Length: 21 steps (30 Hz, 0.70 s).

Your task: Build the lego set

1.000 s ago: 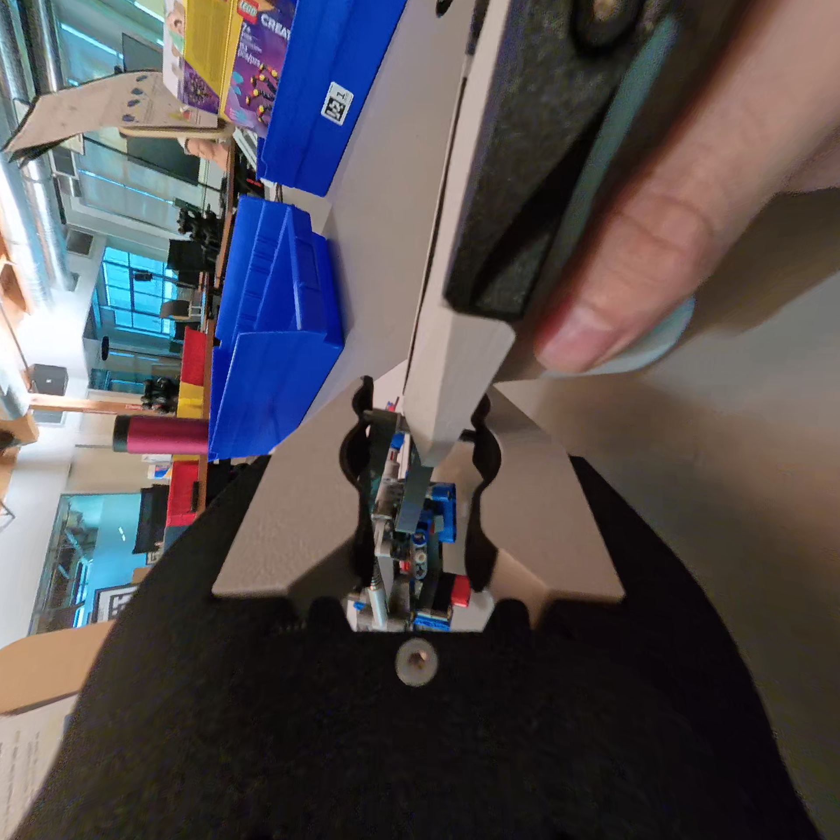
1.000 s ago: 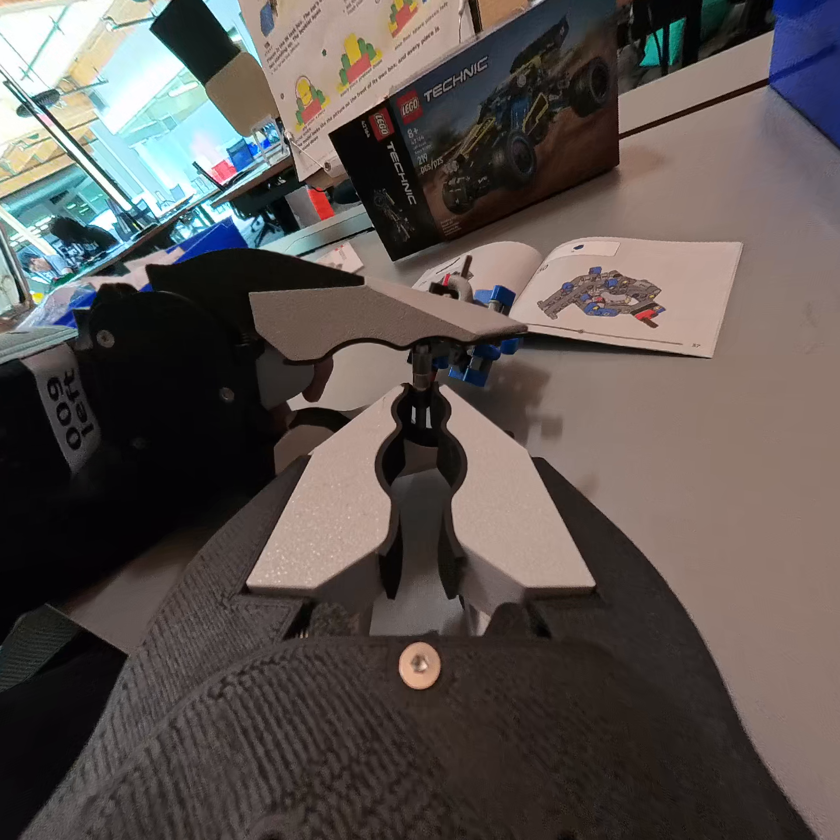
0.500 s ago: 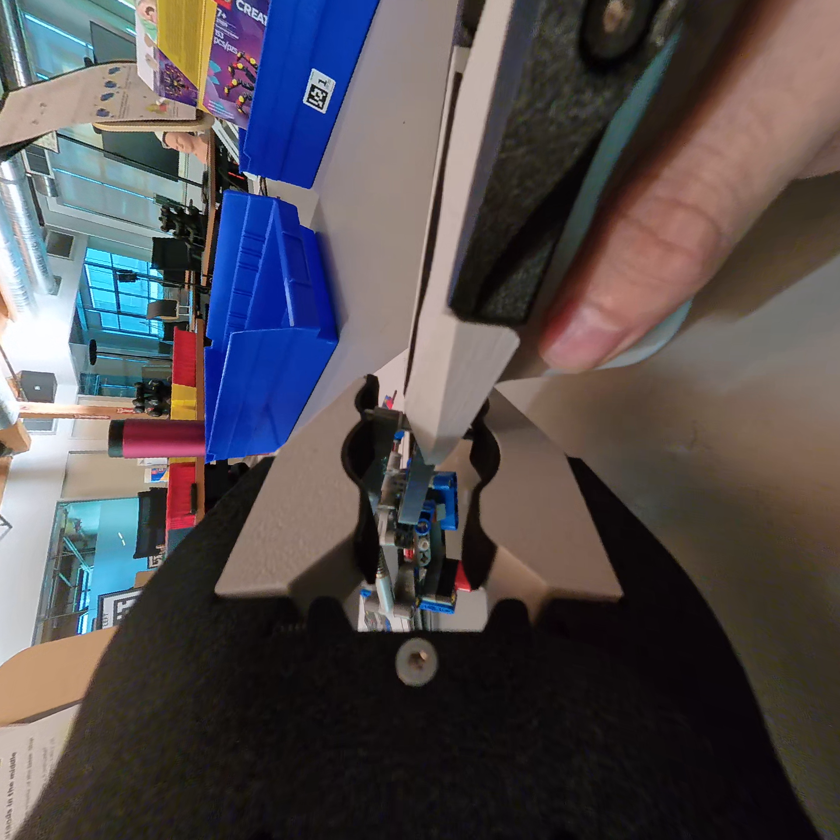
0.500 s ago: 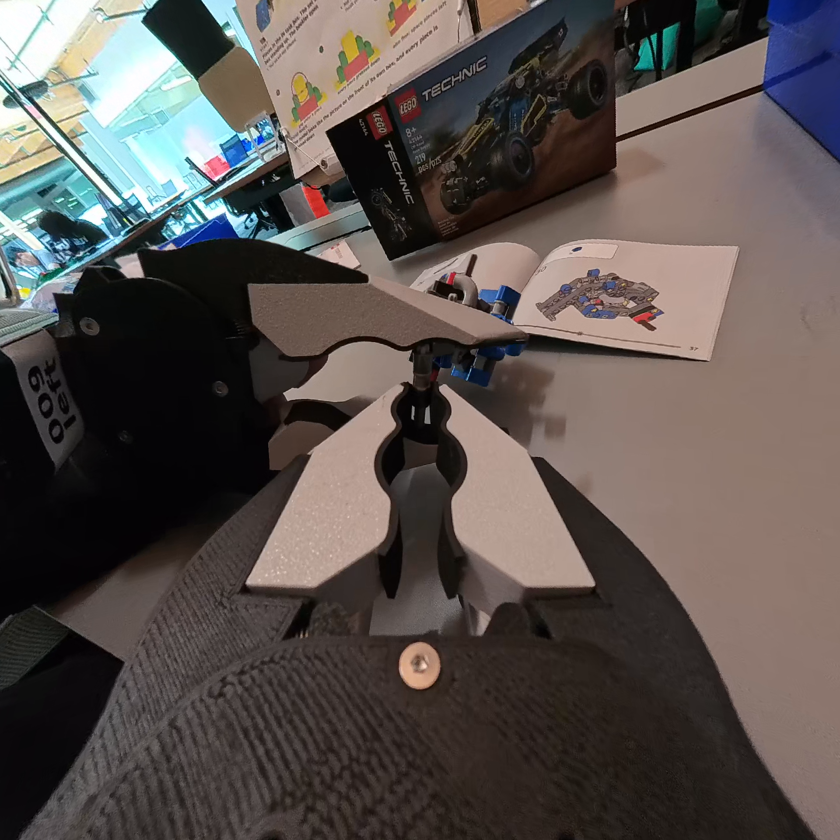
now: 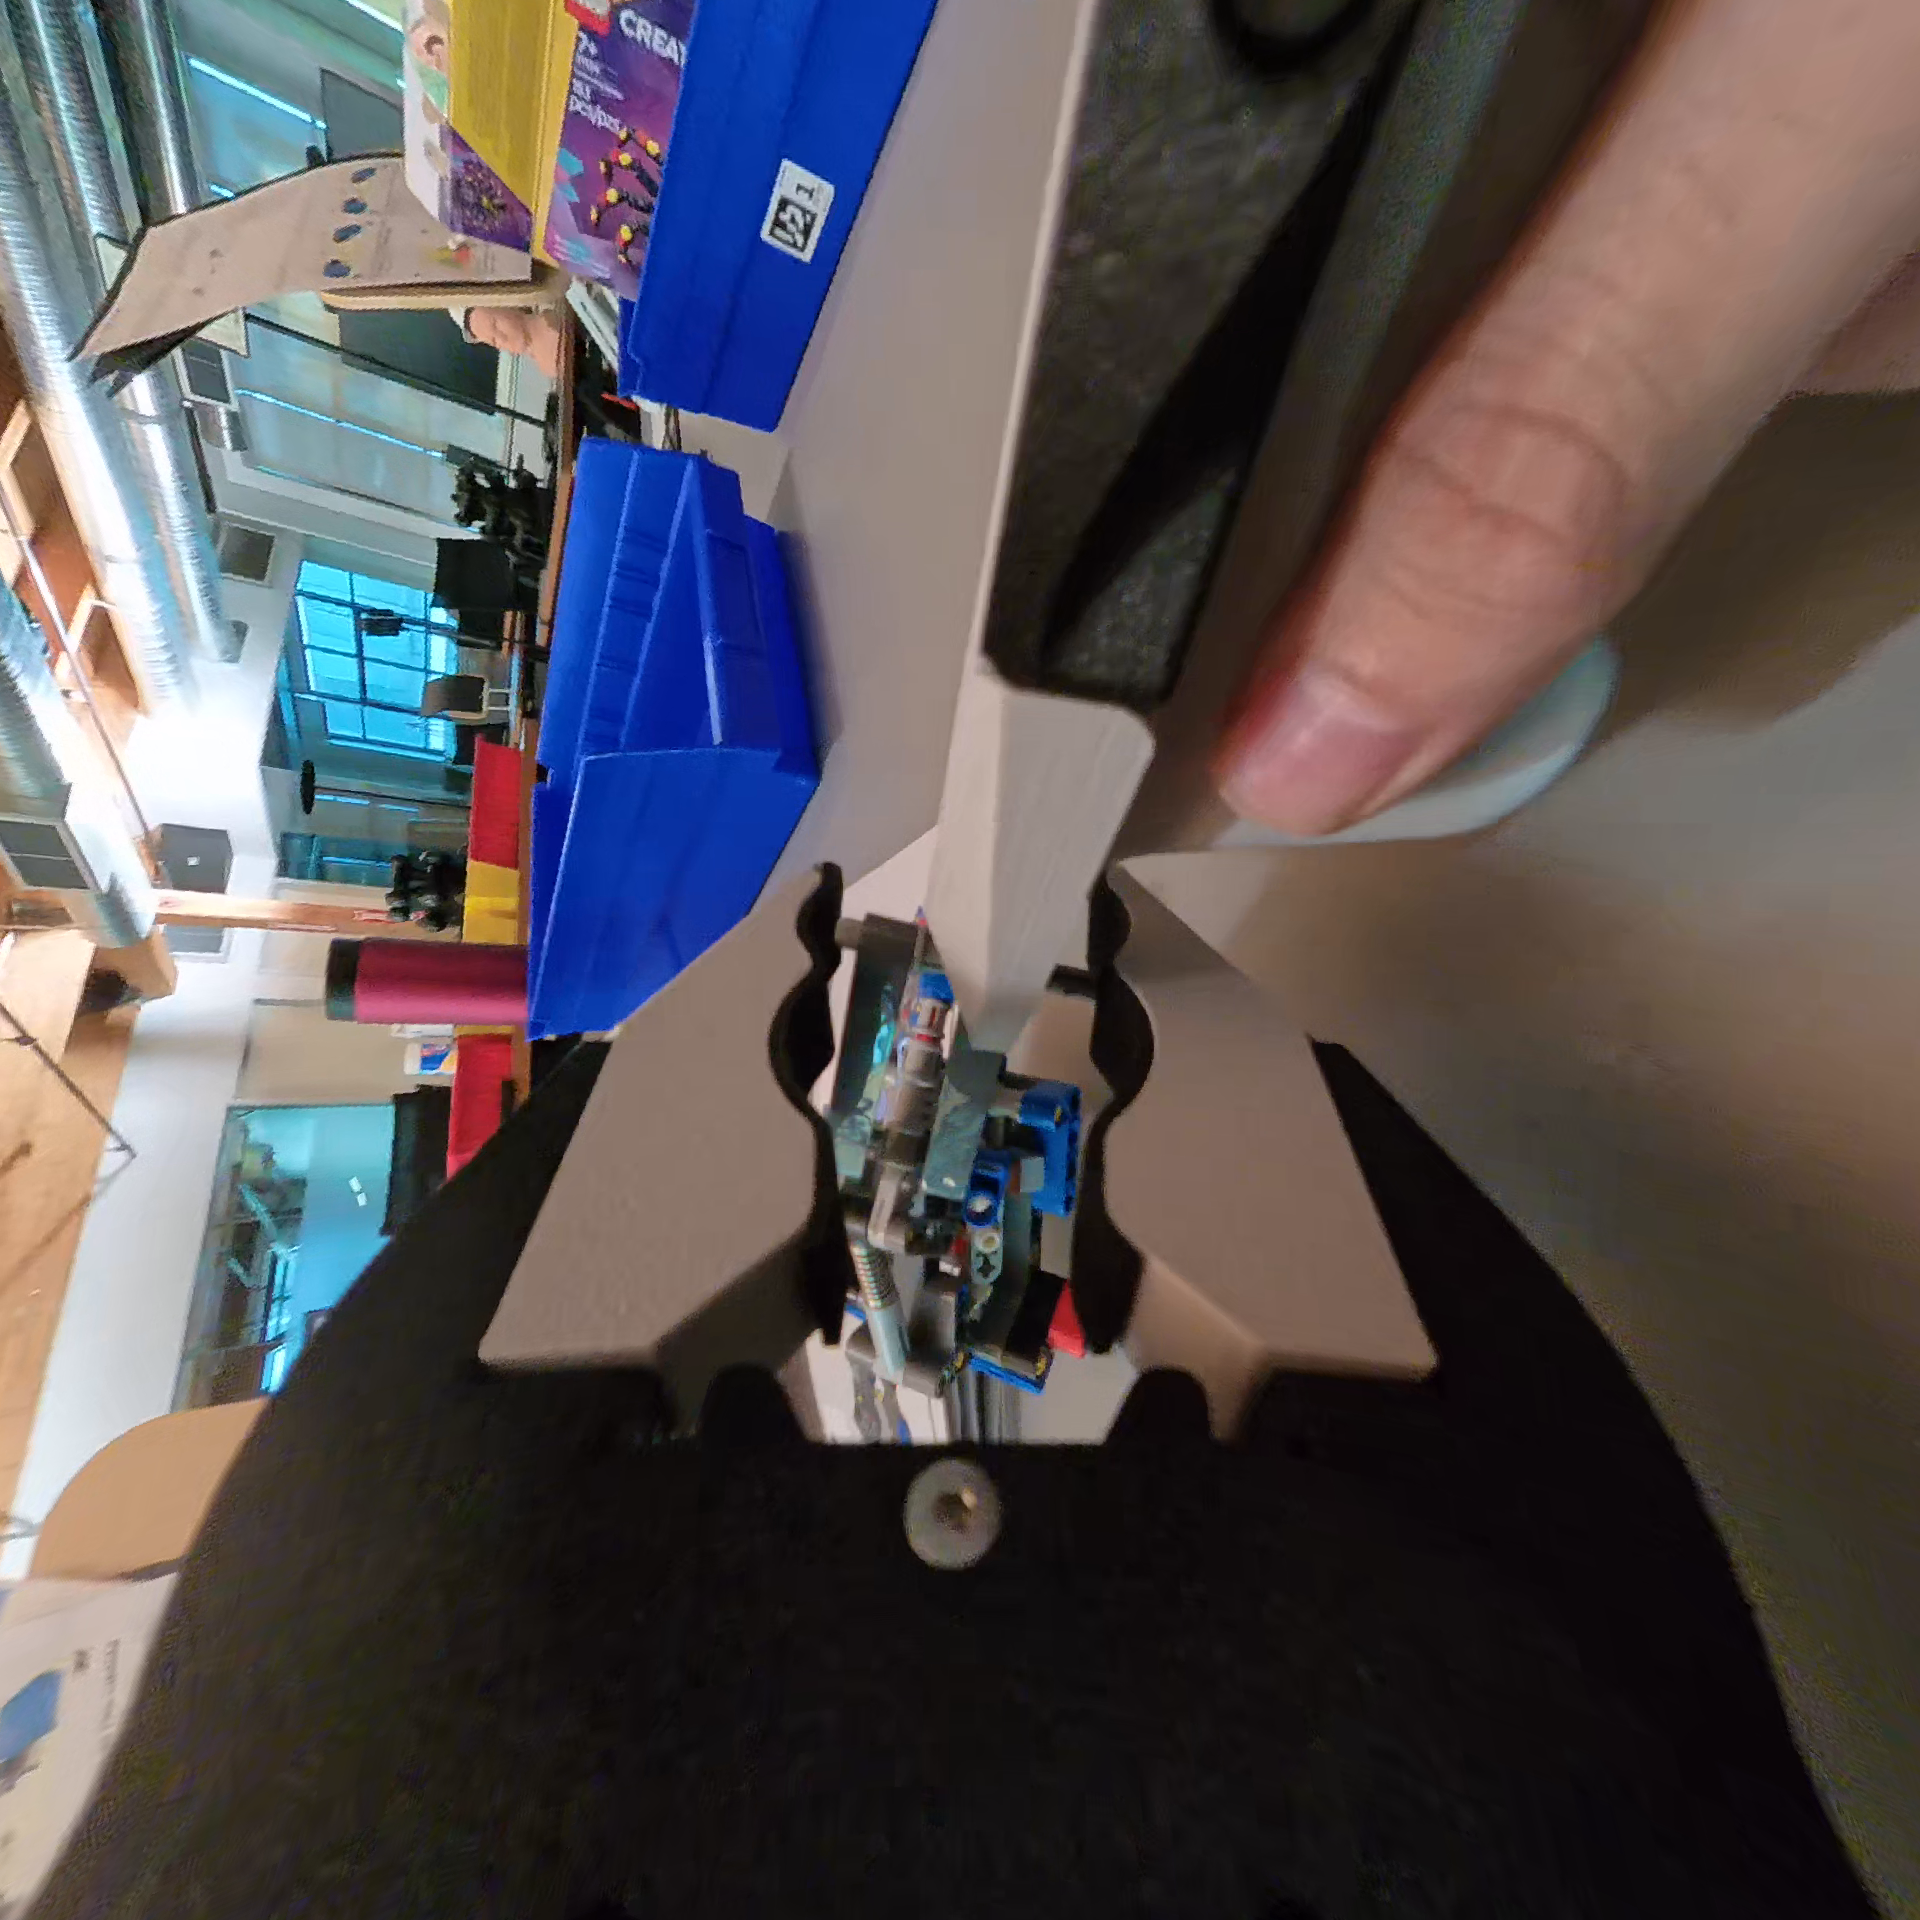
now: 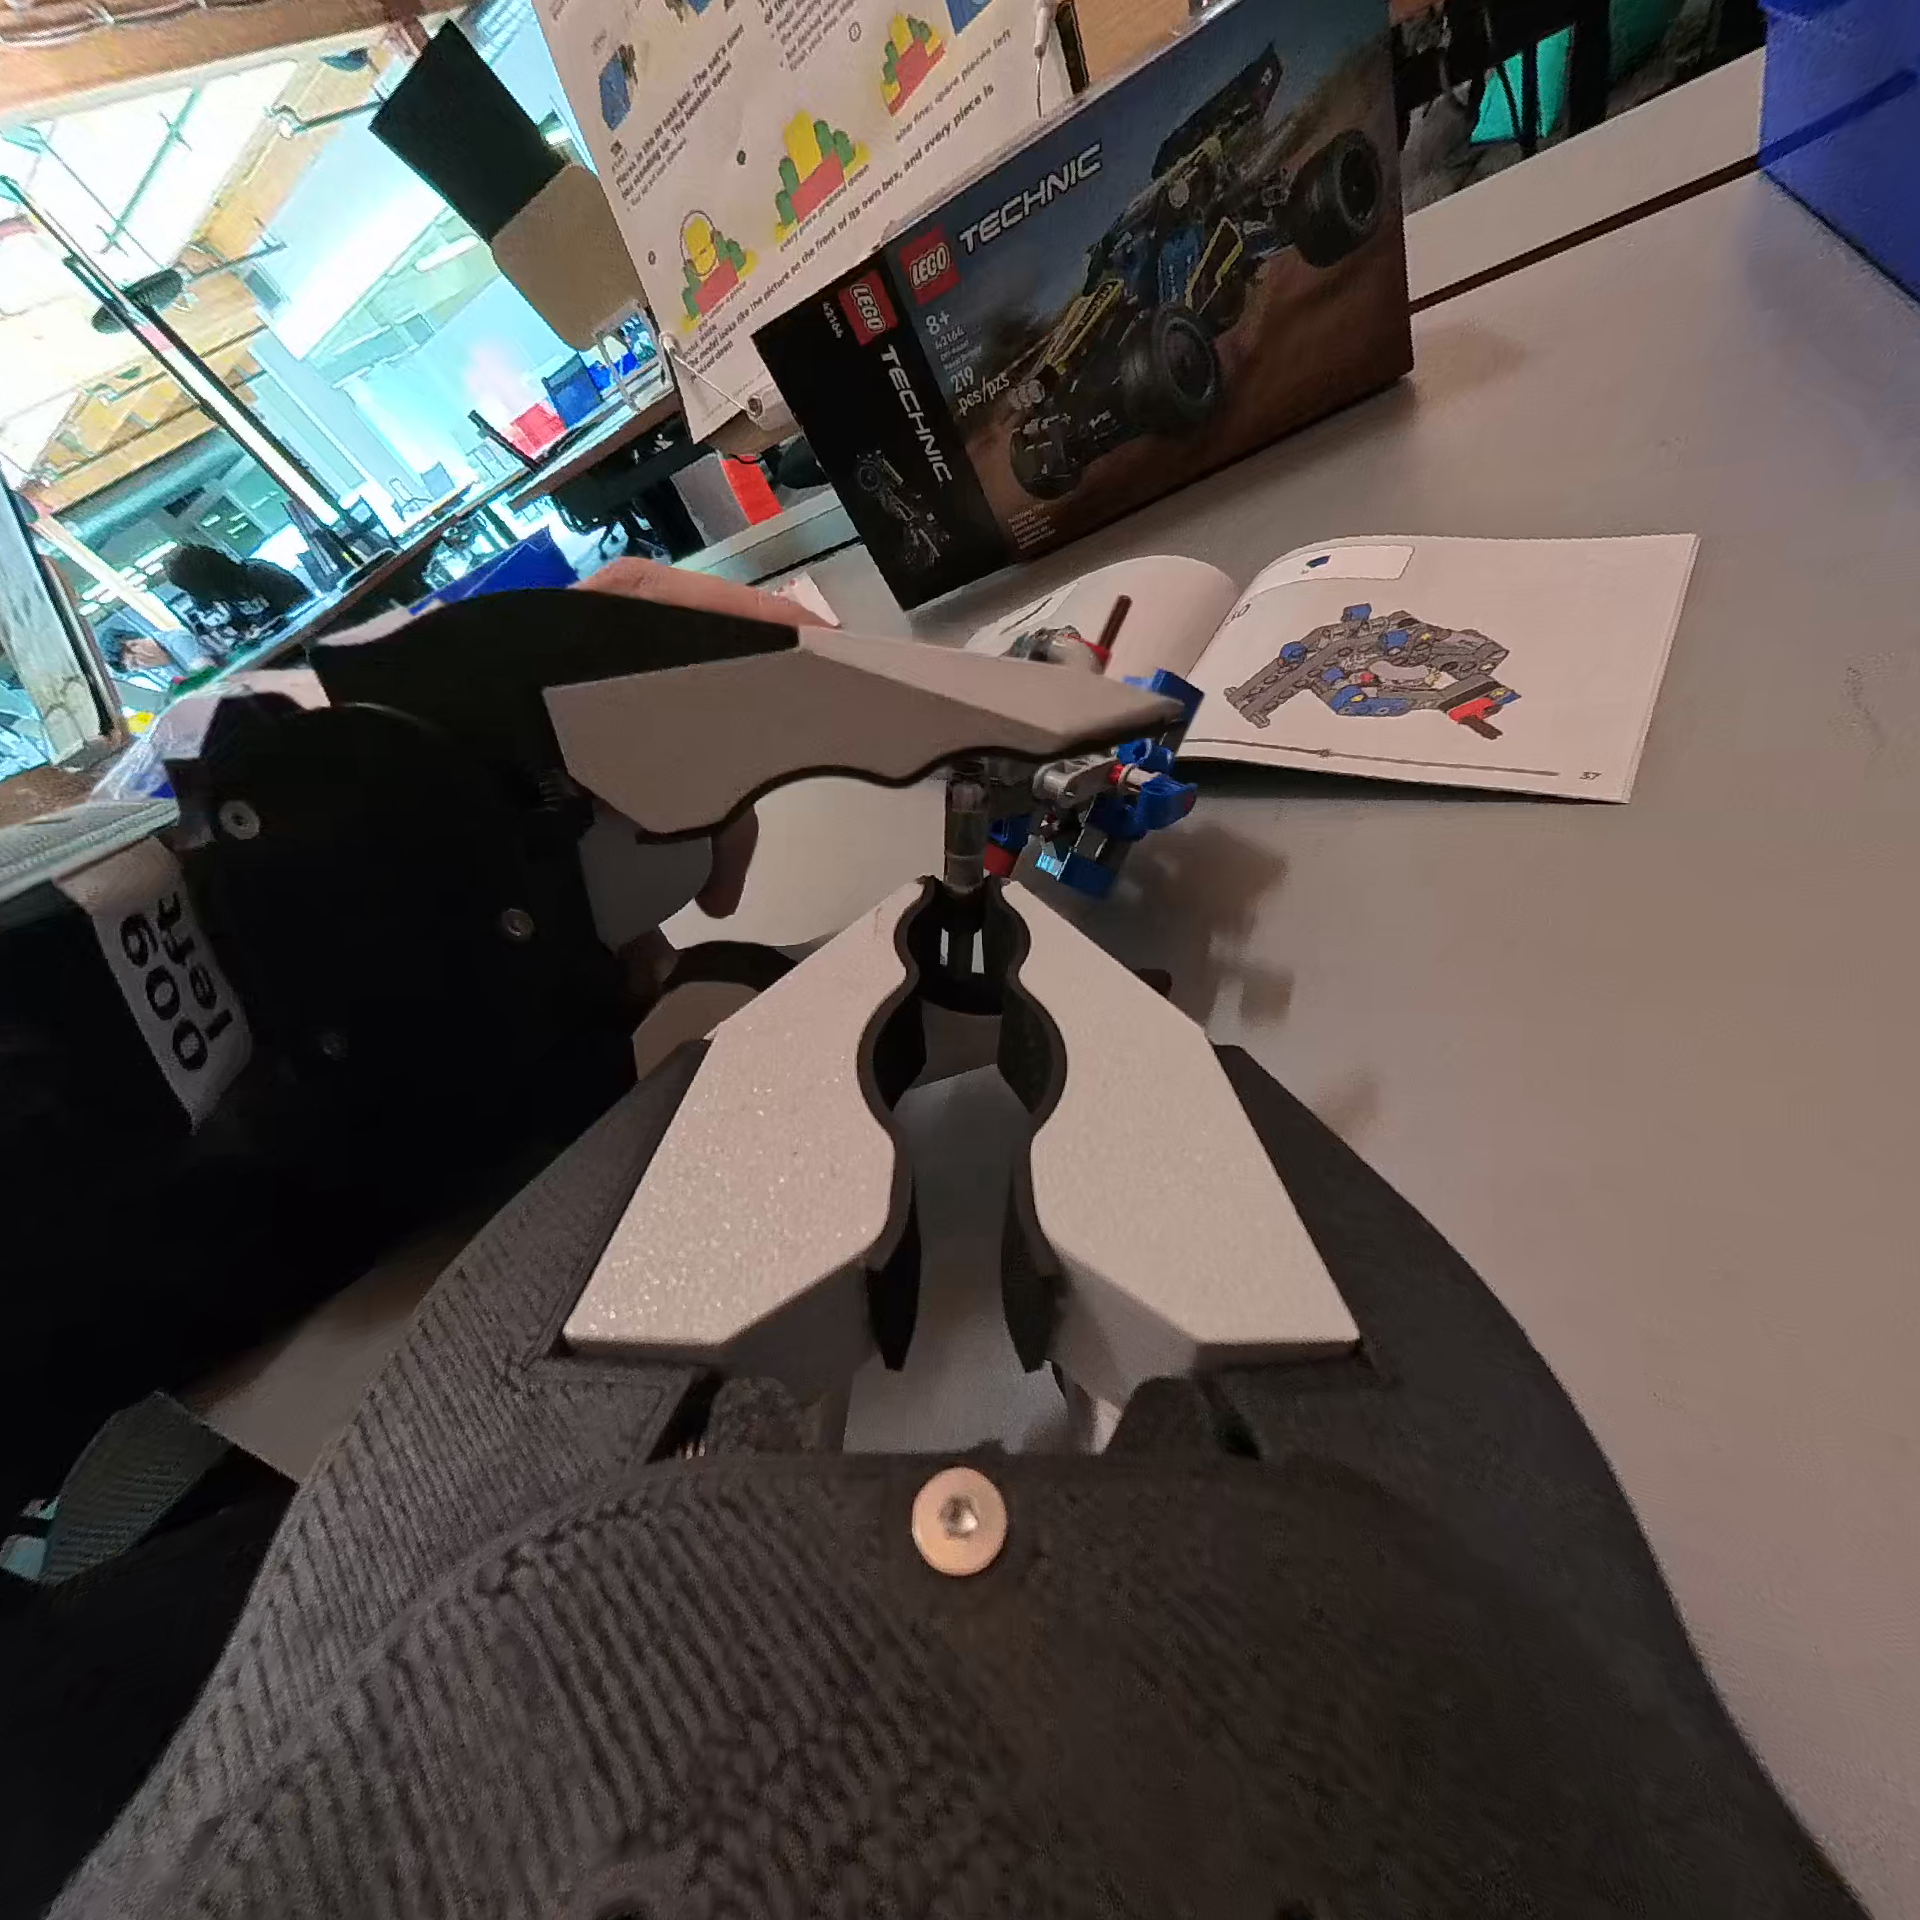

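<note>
The right tool [image 6: 961, 904] is nearly pressed together, its tips pinching a thin dark grey rod [image 6: 964, 831] that sticks out of a small brick-built assembly [image 6: 1101, 821] of grey, blue and red pieces. The left tool [image 5: 961, 1039] holds that same assembly from the side. In its own view the pads are spread around it with the model sitting between them, and both pads look to be against it, but the contact is dark and a bit blurry, so I can't swear to it. In the right wrist view one flat grey finger [image 6: 862, 717] of the left tool covers the top of the model, and the other finger is hidden underneath.

The assembly is held up off the grey bench [image 6: 1558, 1039], casting a shadow on it.

What each view adds: the right wrist view shows an open instruction booklet [image 6: 1455, 665] lying just past the model, and a dark building-set box [image 6: 1091, 343] standing behind it toward the far edge, with a printed sheet [image 6: 748, 156] propped up beyond. The left wrist view is rolled sideways and gives none of that. It has blue bins [image 5: 665, 790] on the bench, a colourful box [image 5: 551, 135] farther off, a maroon cylinder [image 5: 426, 982], and a person's thumb [image 5: 1455, 582] on the right tool's body filling the top right corner, cut off by the frame.
</note>
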Available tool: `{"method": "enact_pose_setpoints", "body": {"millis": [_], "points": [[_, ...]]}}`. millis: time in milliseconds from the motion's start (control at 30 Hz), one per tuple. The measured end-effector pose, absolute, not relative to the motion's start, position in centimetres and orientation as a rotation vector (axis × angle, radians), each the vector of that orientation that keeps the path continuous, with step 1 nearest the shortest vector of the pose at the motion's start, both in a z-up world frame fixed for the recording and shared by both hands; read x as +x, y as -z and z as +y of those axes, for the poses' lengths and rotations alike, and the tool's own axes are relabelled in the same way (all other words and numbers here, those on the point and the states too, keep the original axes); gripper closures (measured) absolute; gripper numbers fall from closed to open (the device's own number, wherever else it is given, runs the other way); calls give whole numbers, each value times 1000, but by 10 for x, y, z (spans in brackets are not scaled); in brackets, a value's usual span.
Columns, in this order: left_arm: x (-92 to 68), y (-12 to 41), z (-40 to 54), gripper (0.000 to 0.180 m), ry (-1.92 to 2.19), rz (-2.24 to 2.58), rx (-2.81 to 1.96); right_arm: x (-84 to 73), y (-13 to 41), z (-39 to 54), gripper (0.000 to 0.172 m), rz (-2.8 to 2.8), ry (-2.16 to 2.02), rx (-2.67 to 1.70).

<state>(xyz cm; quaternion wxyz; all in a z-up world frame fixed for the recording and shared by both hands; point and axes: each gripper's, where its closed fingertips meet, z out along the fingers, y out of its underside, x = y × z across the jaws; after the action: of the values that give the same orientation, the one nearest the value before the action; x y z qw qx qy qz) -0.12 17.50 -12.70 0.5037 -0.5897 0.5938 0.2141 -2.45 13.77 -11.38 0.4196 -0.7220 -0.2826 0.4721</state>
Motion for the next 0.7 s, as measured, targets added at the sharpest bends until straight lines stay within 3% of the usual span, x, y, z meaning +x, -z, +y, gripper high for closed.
{"method": "enact_pose_setpoints", "body": {"millis": [267, 700], "points": [[-10, 136, 179, 131, -564, 1443, -1504, -25, 116, 137, 166, -723, -1156, -1821], [-10, 135, 179, 140, -636, 1520, -1451, -25, 115, 138, 166, -679, -1259, -1827]]}}
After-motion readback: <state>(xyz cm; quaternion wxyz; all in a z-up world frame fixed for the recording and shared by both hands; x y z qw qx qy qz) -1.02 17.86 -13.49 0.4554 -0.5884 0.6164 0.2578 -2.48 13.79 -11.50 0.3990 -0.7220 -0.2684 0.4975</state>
